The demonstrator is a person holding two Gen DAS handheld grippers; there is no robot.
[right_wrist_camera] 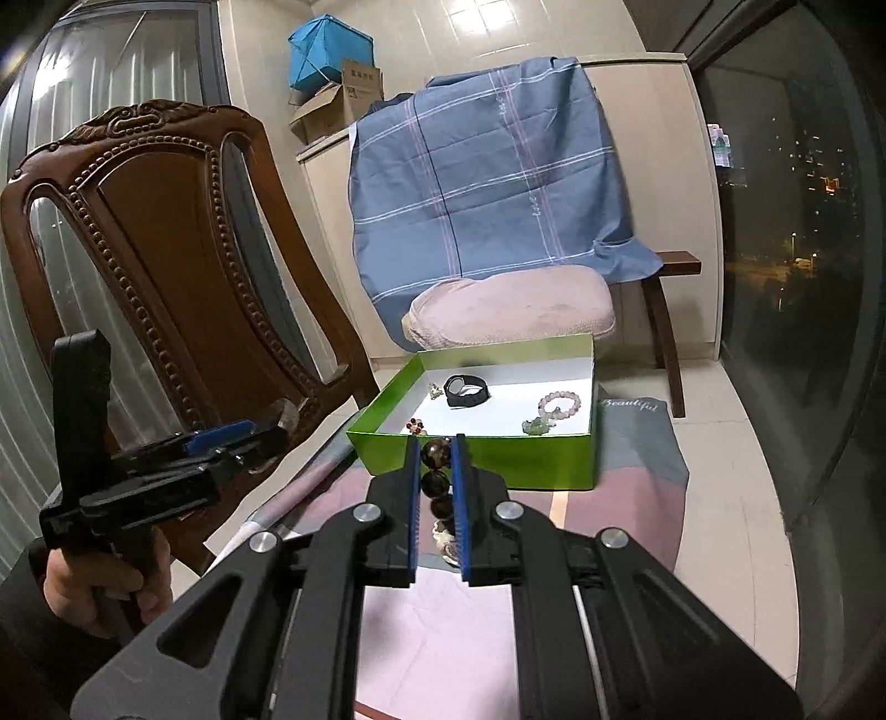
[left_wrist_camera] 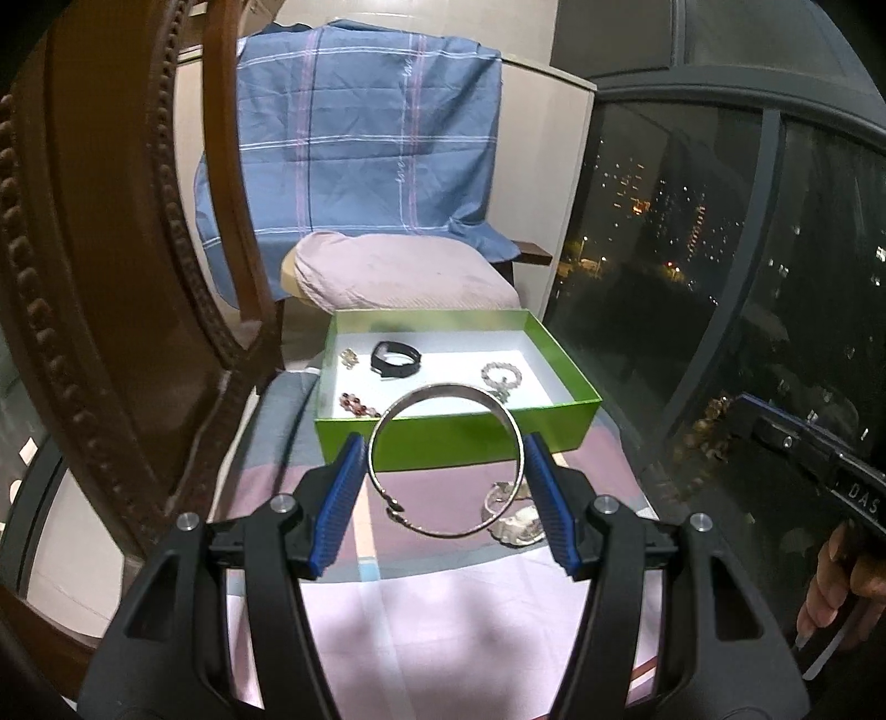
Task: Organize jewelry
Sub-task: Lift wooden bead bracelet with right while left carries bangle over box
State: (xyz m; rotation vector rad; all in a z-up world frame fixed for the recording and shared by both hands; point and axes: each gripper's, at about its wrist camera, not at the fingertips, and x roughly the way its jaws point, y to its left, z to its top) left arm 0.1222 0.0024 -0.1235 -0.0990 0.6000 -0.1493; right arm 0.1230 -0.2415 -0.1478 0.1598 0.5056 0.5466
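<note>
Indoor light, moderate, cool cast, from overhead. Glare patch on the wall tiles (right_wrist_camera: pixel 470 25) at top of the right wrist view. Window (left_wrist_camera: pixel 692 232) dark, night outside, scattered city lights and faint reflections in the glass. White floor of the green box (left_wrist_camera: pixel 459 437) brightly lit. Soft shadows on the pink cloth (right_wrist_camera: pixel 443 637). Strong fisheye bending, black corners. Focus mostly sharp; nearest parts slightly soft.

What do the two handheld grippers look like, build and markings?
Both match: matte black plastic bodies with triangular cut-outs, silver round pivot bolts and blue ribbed pads. The left gripper shows this up close; the right gripper is the same. Seen from the side, the right one carries white lettering, "DAS" readable, on its black body. Each has a black pistol-style handle. No cables visible; sleeves not visible.
</note>
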